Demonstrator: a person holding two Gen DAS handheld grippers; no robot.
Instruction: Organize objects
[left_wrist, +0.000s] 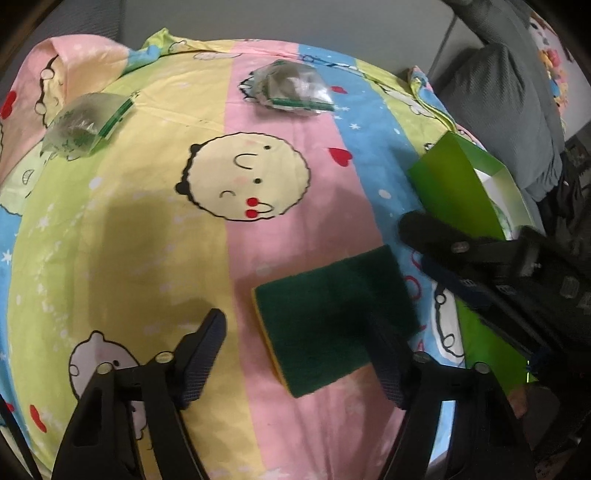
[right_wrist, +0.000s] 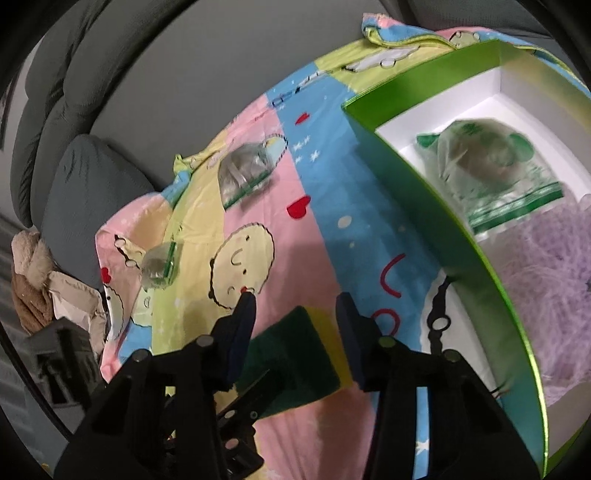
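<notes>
My left gripper (left_wrist: 295, 354) hung over the sheet (left_wrist: 147, 229) with fingers wide apart, the sponge (left_wrist: 332, 317) lying flat between them, green side up. My right gripper (right_wrist: 295, 328) was spread too, holding nothing, near the box (right_wrist: 424, 184). One packet (right_wrist: 491, 177) sat inside it, blurred; two packets (left_wrist: 291, 88) (left_wrist: 85, 125) lay farther off.

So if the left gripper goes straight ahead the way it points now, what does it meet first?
Most likely the green sponge. The open left gripper has it just ahead, near its right finger. Depth is unclear.
</notes>
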